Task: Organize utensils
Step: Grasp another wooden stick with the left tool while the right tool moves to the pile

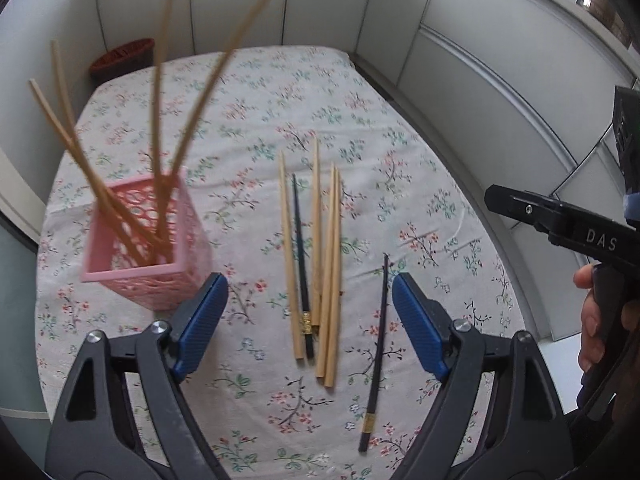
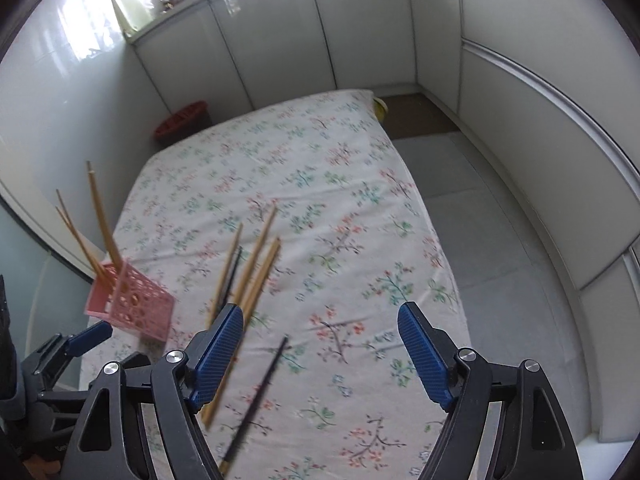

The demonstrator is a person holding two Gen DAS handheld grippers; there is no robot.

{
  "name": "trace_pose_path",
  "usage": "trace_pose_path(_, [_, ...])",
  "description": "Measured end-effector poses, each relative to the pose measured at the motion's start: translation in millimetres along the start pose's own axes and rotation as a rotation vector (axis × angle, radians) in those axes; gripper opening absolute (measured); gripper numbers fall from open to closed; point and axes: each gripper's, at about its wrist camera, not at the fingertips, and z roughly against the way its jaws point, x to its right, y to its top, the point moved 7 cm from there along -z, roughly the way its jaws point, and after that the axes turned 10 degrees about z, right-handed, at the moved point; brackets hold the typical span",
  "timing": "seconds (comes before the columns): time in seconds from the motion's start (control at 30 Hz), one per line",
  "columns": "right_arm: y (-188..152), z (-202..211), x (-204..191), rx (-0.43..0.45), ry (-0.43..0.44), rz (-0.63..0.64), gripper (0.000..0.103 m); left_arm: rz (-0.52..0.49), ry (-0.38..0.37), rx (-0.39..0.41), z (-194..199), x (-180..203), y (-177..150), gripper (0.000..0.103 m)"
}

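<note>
A pink lattice basket [image 1: 136,280] stands on the left of the floral cloth with several wooden chopsticks [image 1: 160,120] leaning out of it. A bundle of wooden chopsticks [image 1: 330,260] lies mid-table, a black chopstick [image 1: 301,264] among them. A second black chopstick [image 1: 378,340] lies apart on their right. My left gripper [image 1: 309,280] hovers open over the bundle, nothing between its blue pads. My right gripper [image 2: 321,307] is open and empty above the cloth. The lone black chopstick [image 2: 260,392] lies below its left finger, the wooden ones [image 2: 256,272] and the basket [image 2: 136,308] farther left.
The floral tablecloth [image 1: 360,100] covers the table, with white cabinet panels close behind and to the right. A red bin [image 1: 124,56] sits beyond the far left corner. A hand [image 1: 596,320] holds the other tool at the right edge. Grey floor [image 2: 500,260] lies right of the table.
</note>
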Motion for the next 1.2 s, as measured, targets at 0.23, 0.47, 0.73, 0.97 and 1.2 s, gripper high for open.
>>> trace_pose_path(0.23, [-6.8, -11.6, 19.9, -0.046, -0.001, -0.036, 0.081, -0.003, 0.005, -0.023, -41.6, 28.7, 17.1, 0.059])
trace_pose_path(0.47, [-8.7, -27.6, 35.9, -0.082, -0.018, -0.043, 0.081, -0.039, 0.04, -0.007, -88.7, 49.2, 54.1, 0.027])
trace_pose_path(0.73, [-9.0, -44.9, 46.7, -0.116, -0.013, -0.041, 0.081, 0.035, 0.106, -0.055, -142.2, 39.1, 97.0, 0.017])
trace_pose_path(0.97, [-7.0, -50.8, 51.1, -0.126, -0.006, -0.044, 0.081, 0.067, 0.117, -0.148, -170.4, 31.8, 102.8, 0.013])
trace_pose_path(1.2, [-5.9, -46.1, 49.4, -0.119, -0.003, -0.053, 0.081, 0.039, 0.113, -0.15, -155.4, 31.7, 83.2, 0.007])
